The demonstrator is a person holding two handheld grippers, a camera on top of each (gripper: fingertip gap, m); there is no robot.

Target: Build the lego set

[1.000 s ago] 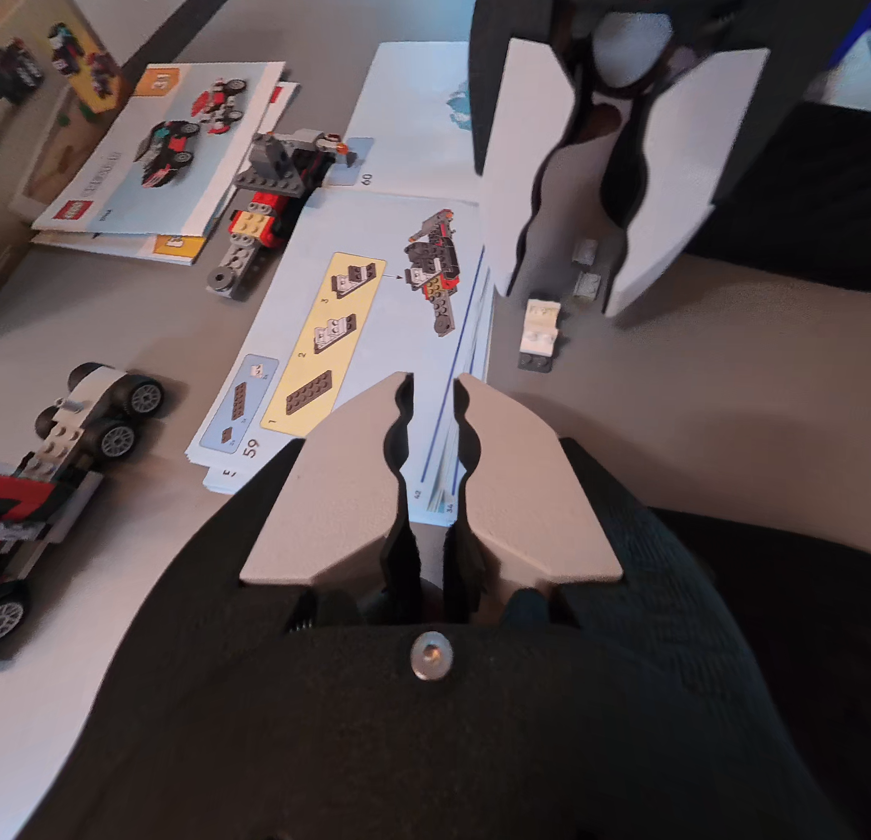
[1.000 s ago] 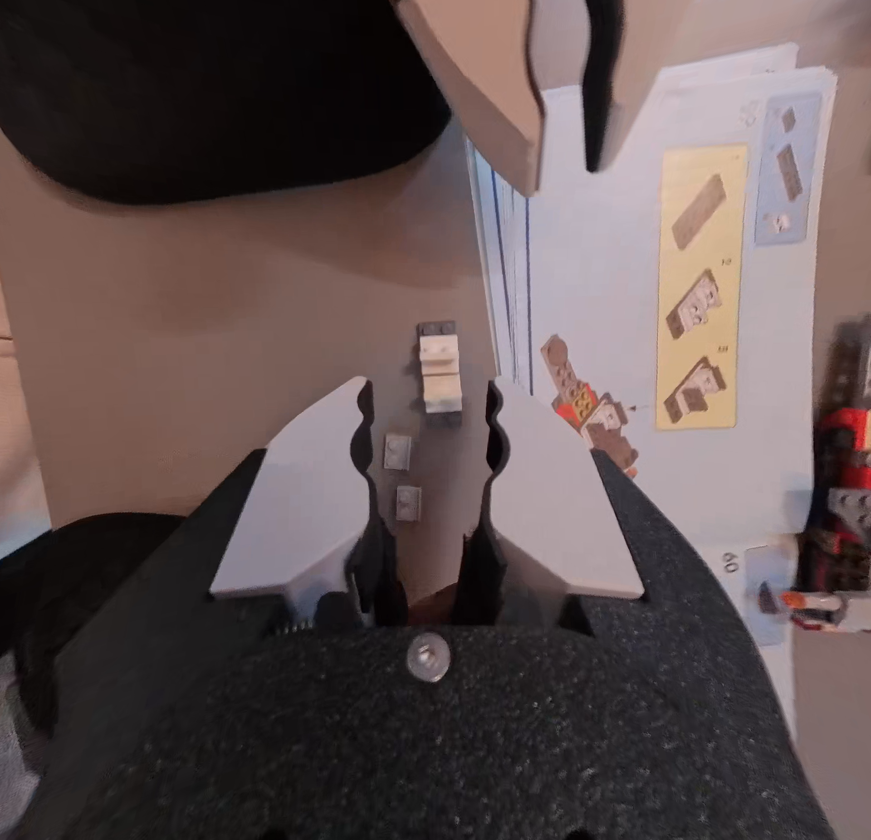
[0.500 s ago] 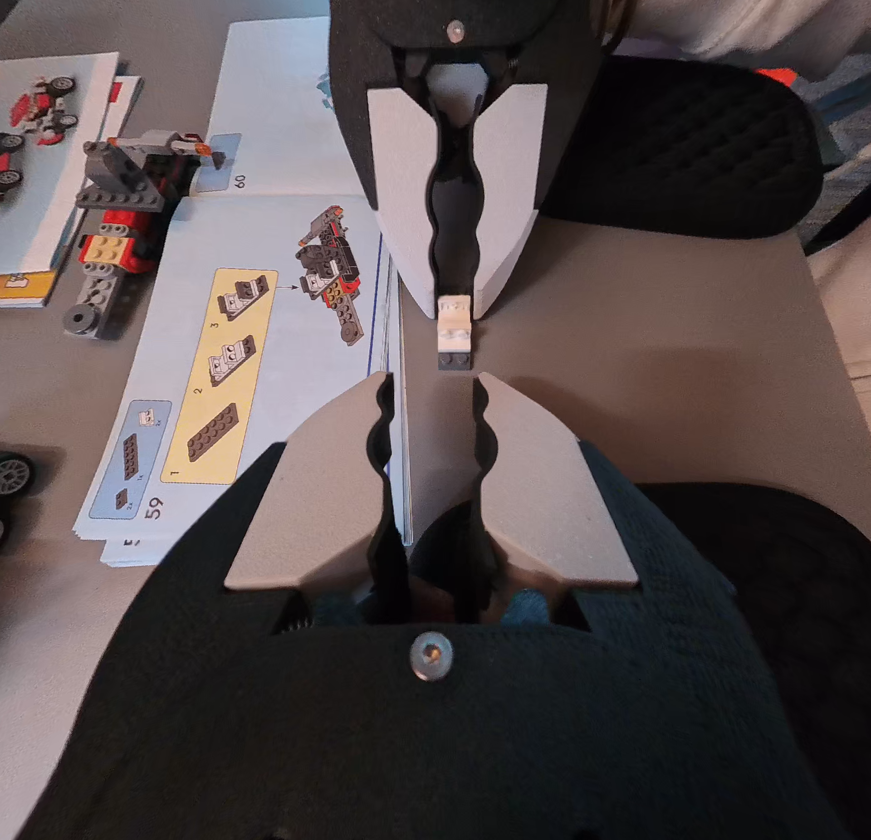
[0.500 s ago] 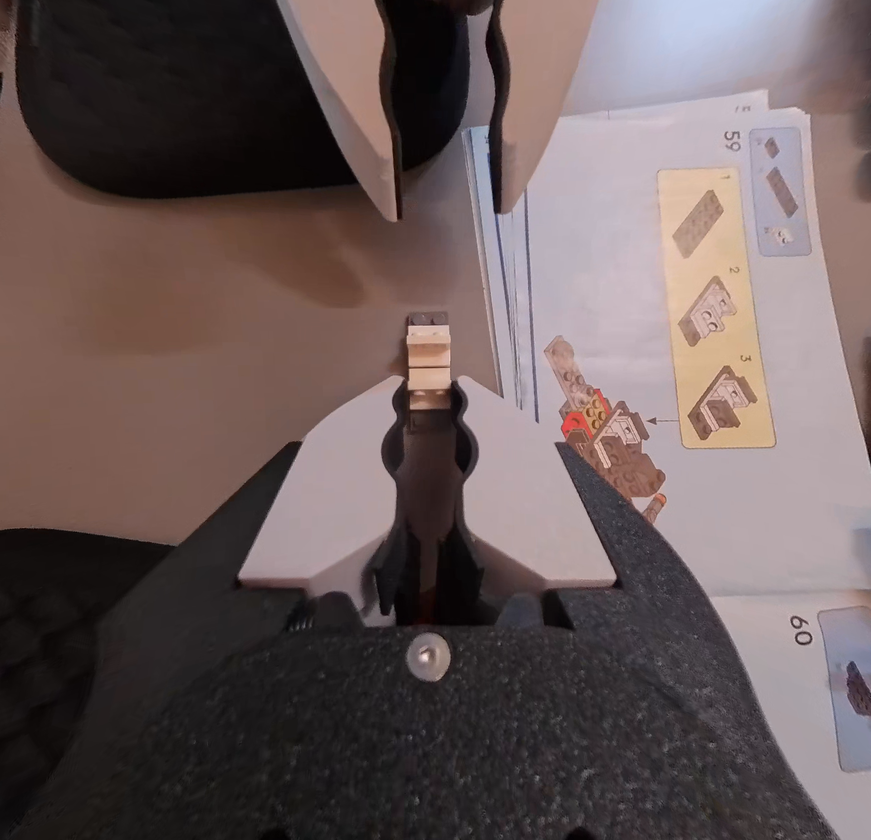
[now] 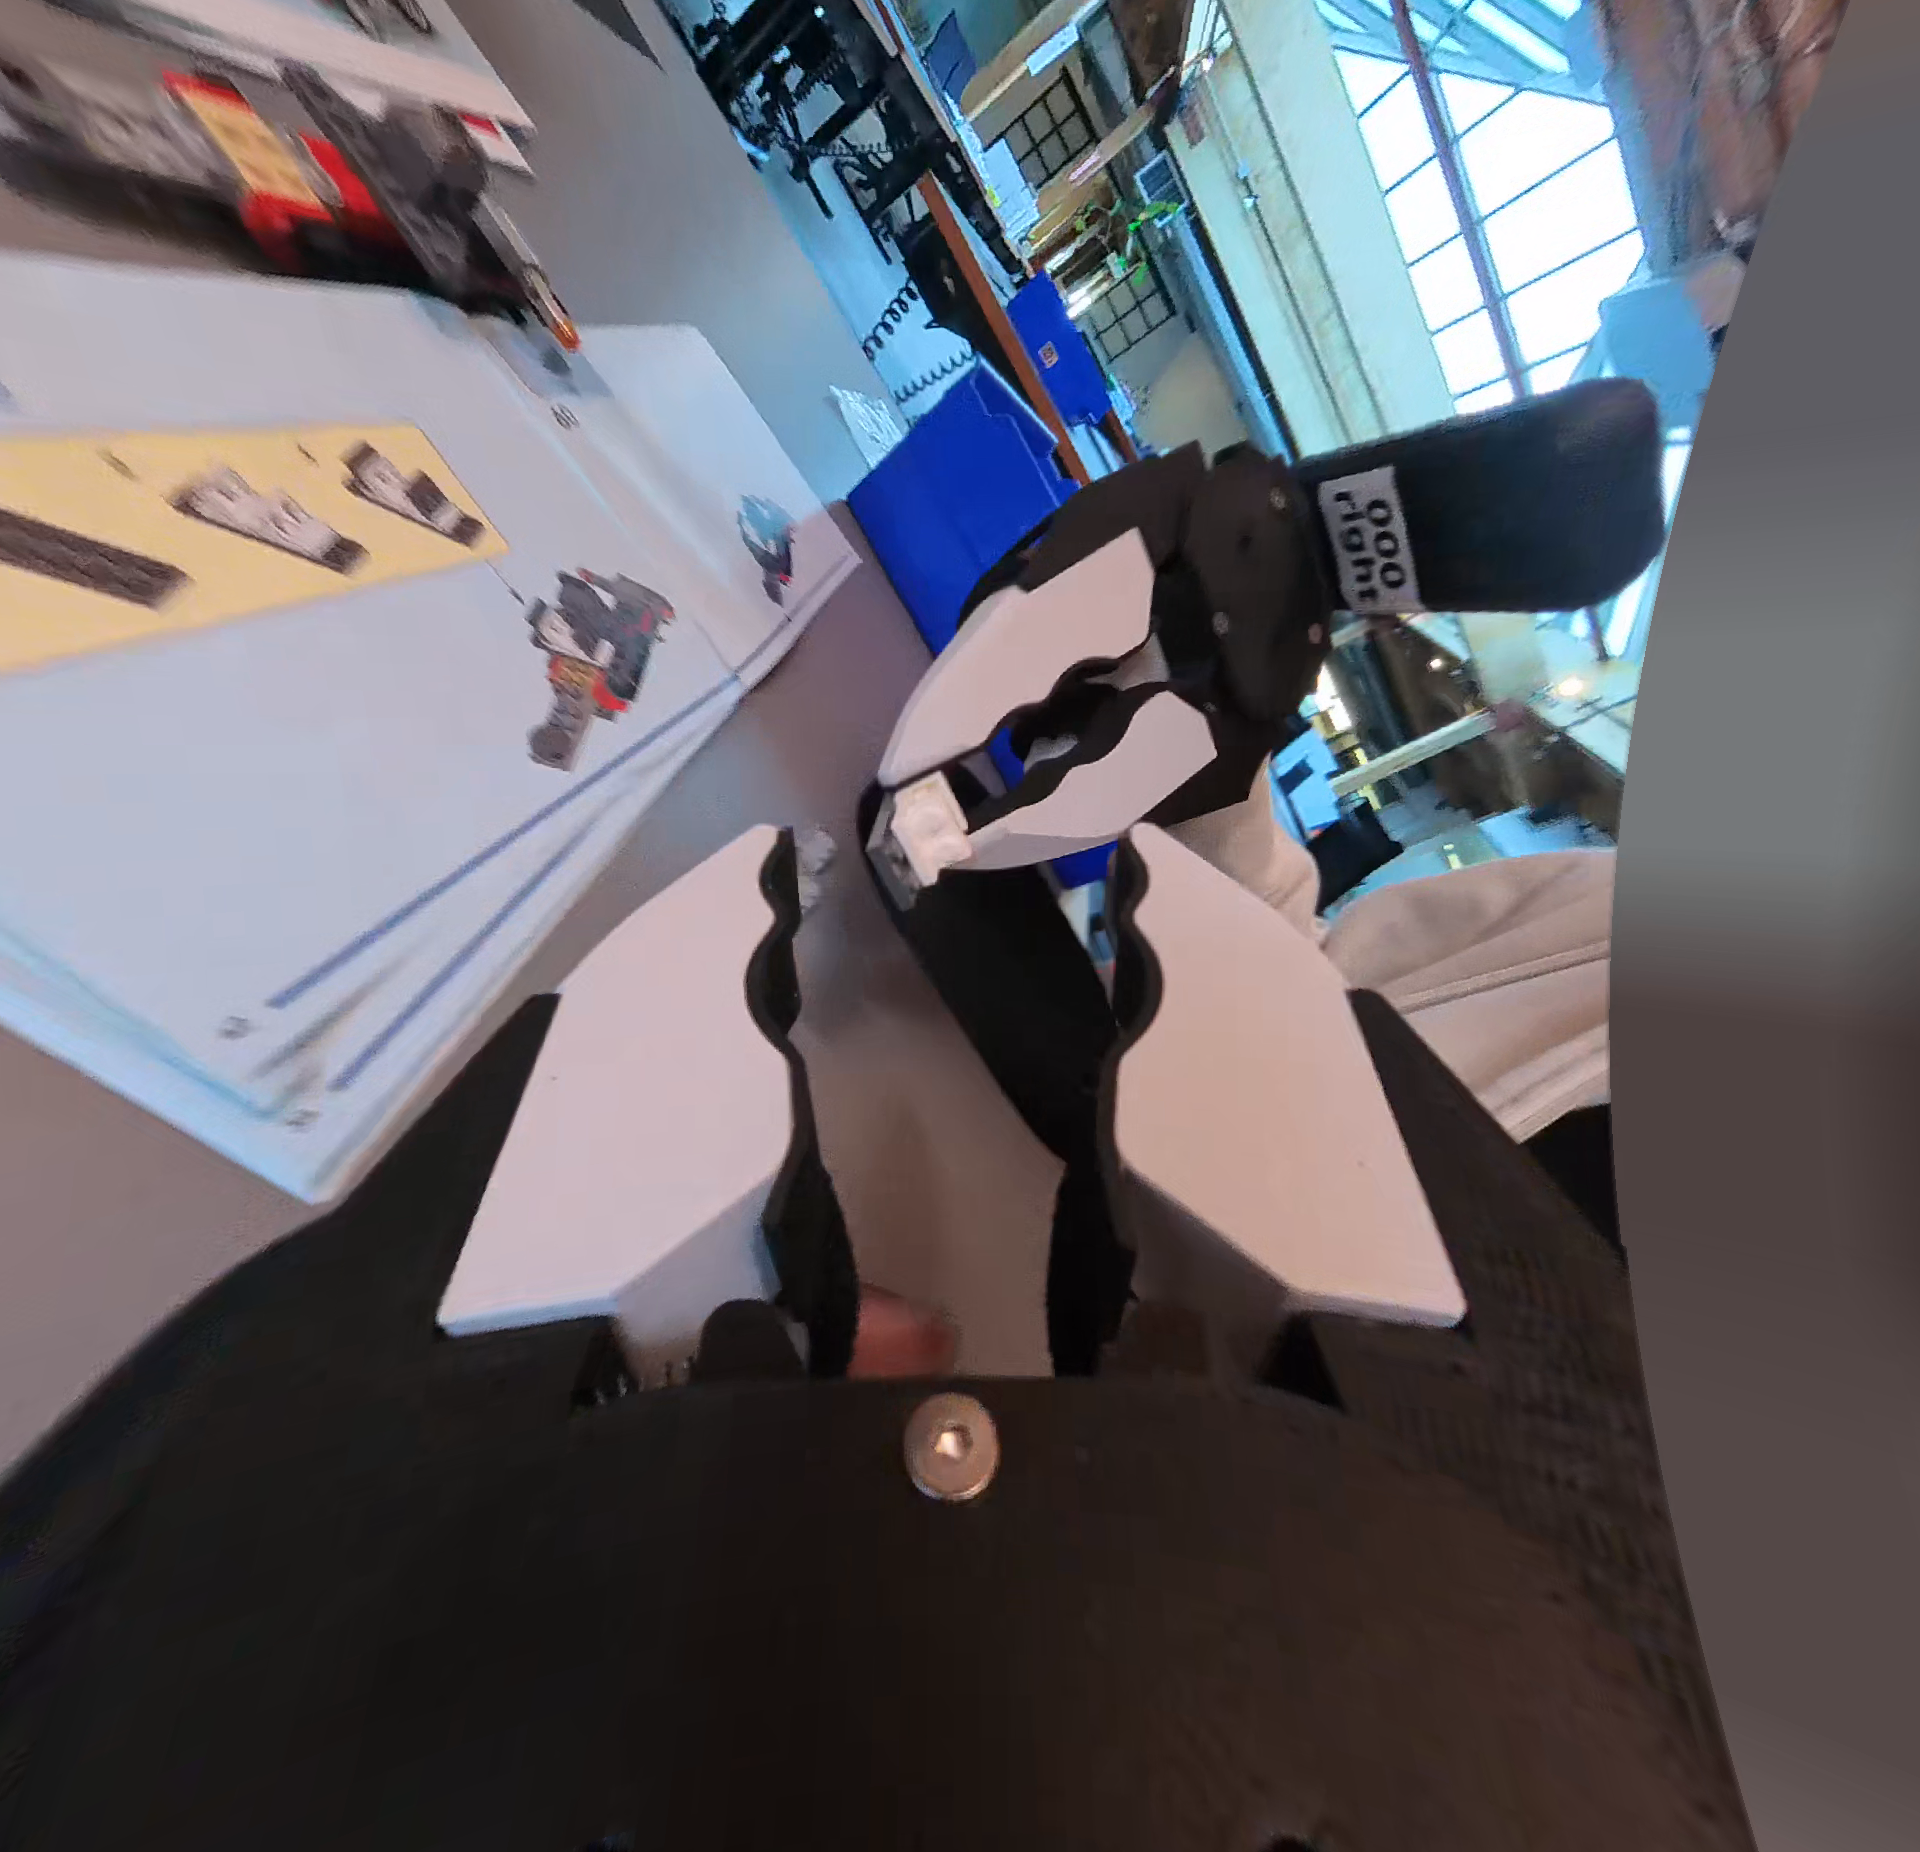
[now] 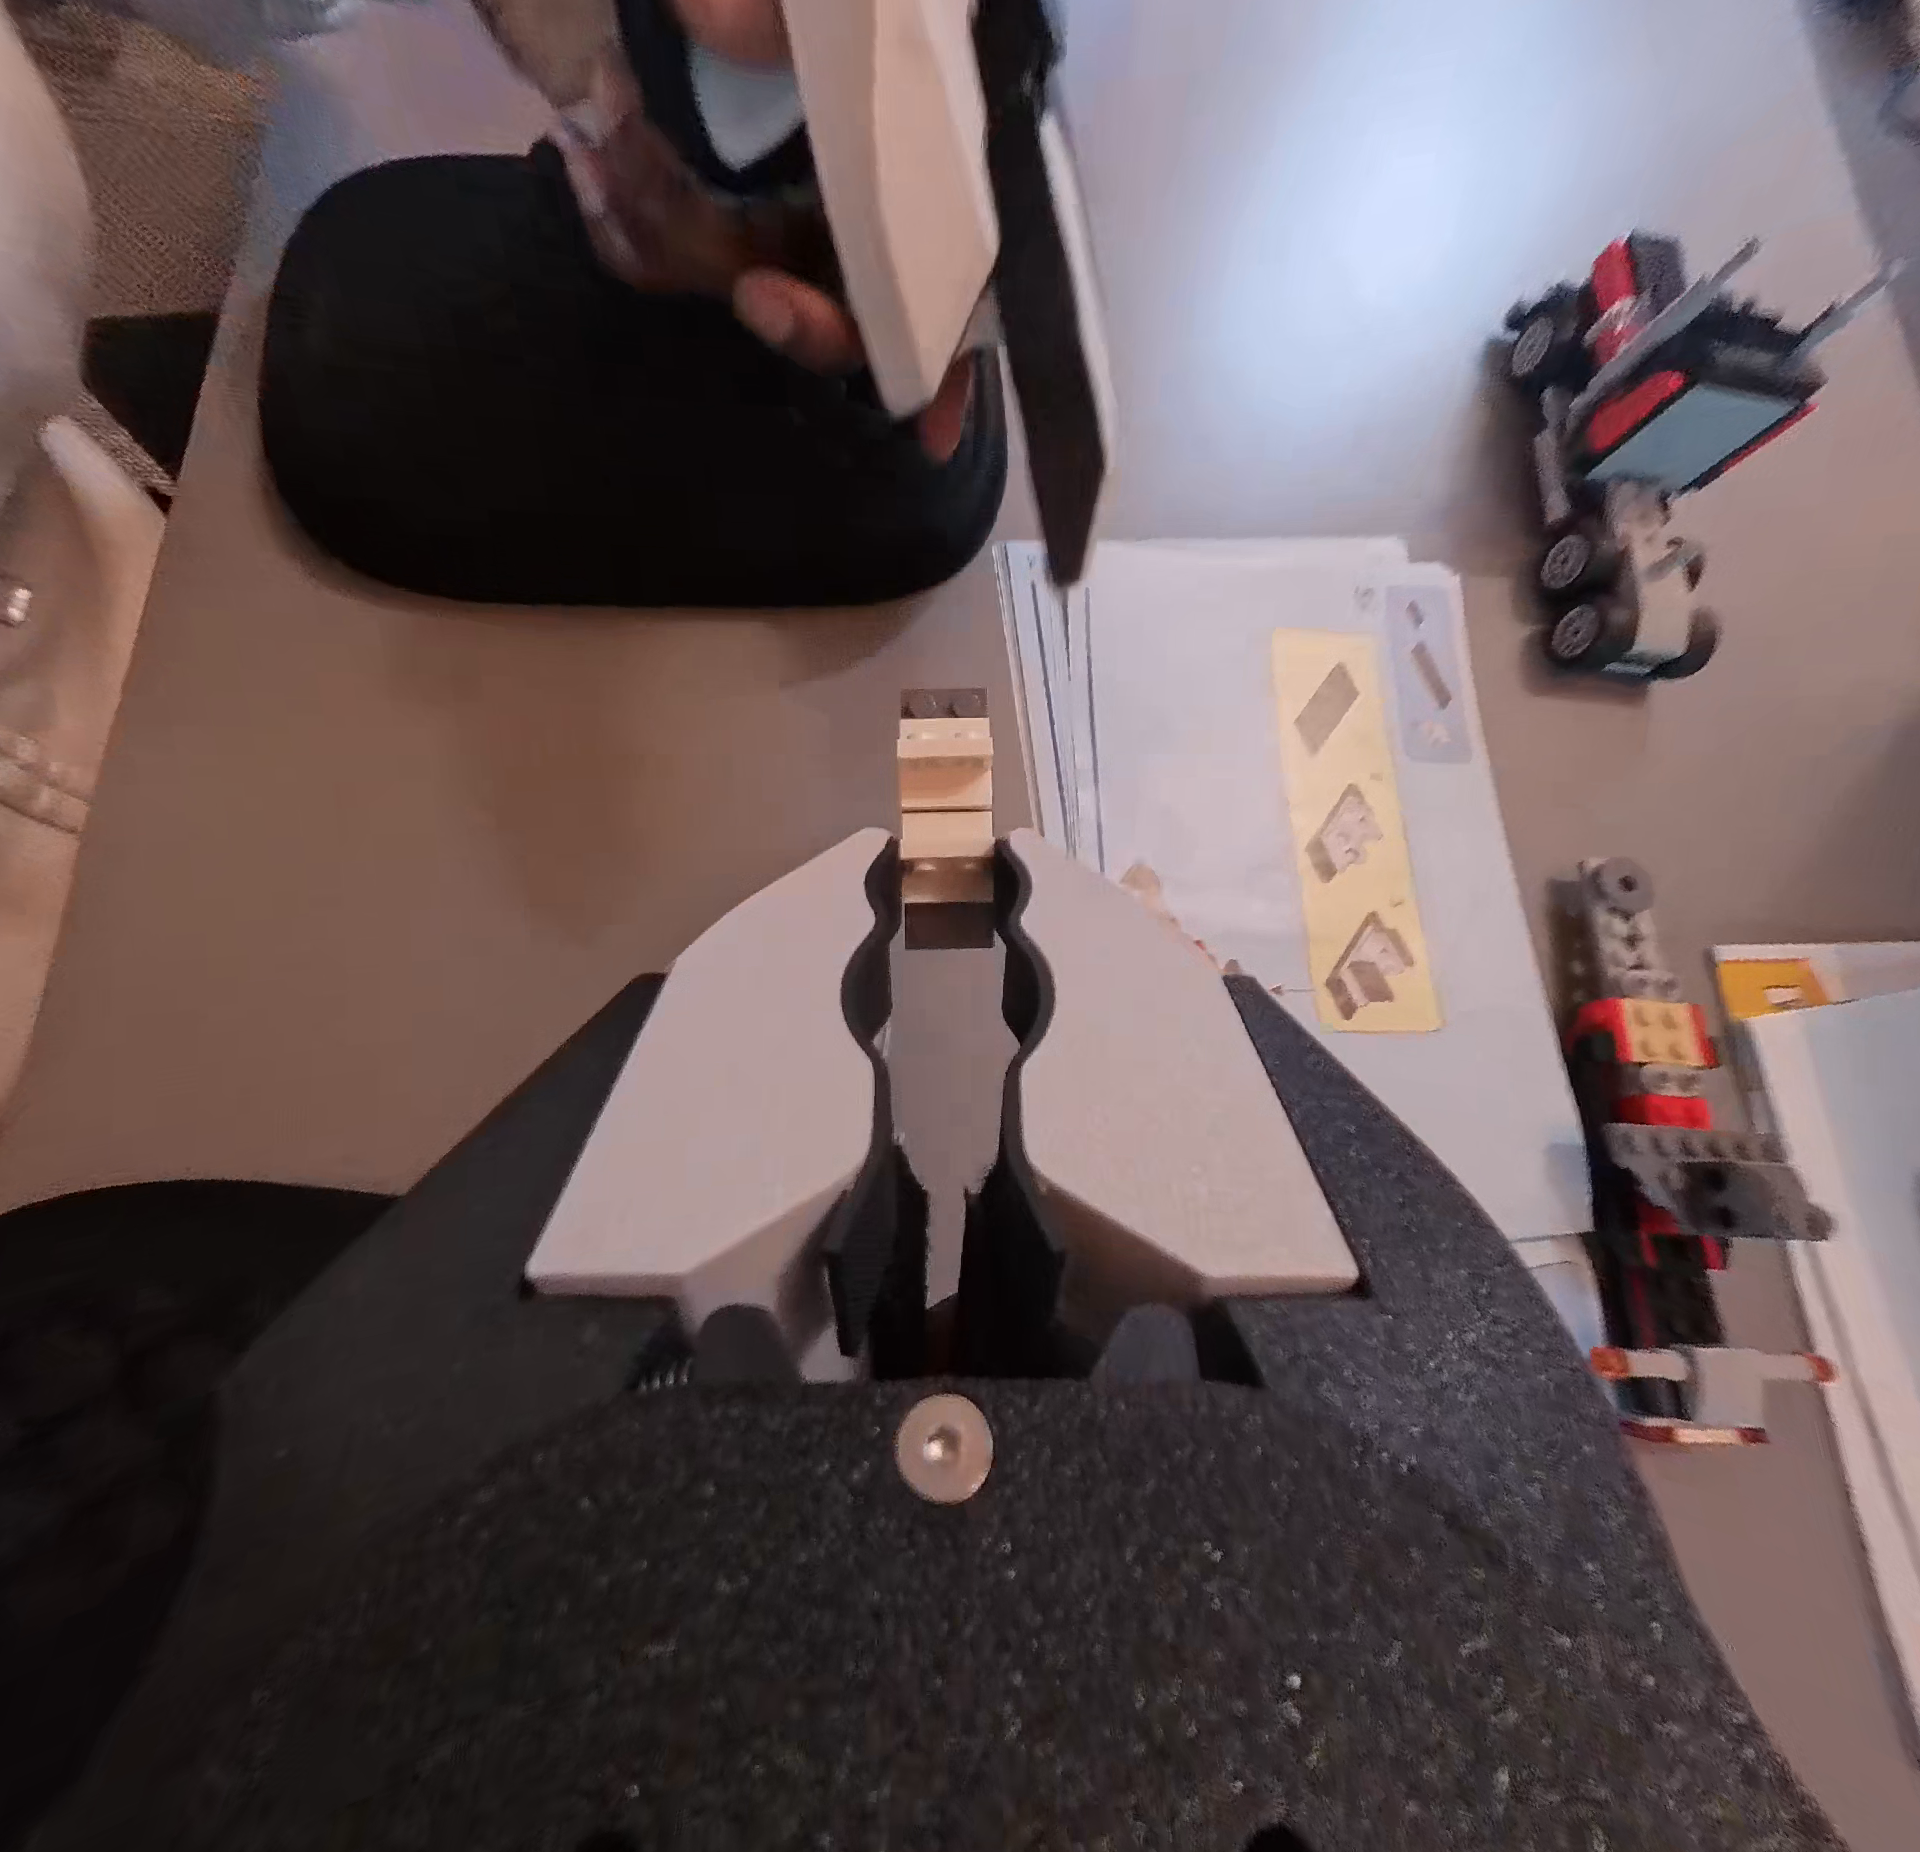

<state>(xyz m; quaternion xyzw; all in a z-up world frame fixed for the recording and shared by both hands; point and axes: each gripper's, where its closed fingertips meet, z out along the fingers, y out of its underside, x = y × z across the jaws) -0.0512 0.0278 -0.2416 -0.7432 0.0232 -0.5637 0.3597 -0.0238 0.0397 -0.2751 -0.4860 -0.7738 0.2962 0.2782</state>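
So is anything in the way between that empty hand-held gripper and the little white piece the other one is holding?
Nothing visible. The left hand-held gripper is open, and the white and grey brick piece sits just ahead of its tips, clamped in the right hand-held gripper, with only open air between.

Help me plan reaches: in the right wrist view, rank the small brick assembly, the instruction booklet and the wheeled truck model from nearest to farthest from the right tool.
1. Small brick assembly: gripped at the tips of the right tool.
2. Instruction booklet: lying open just to the right.
3. Wheeled truck model: upper right, beyond the booklet.
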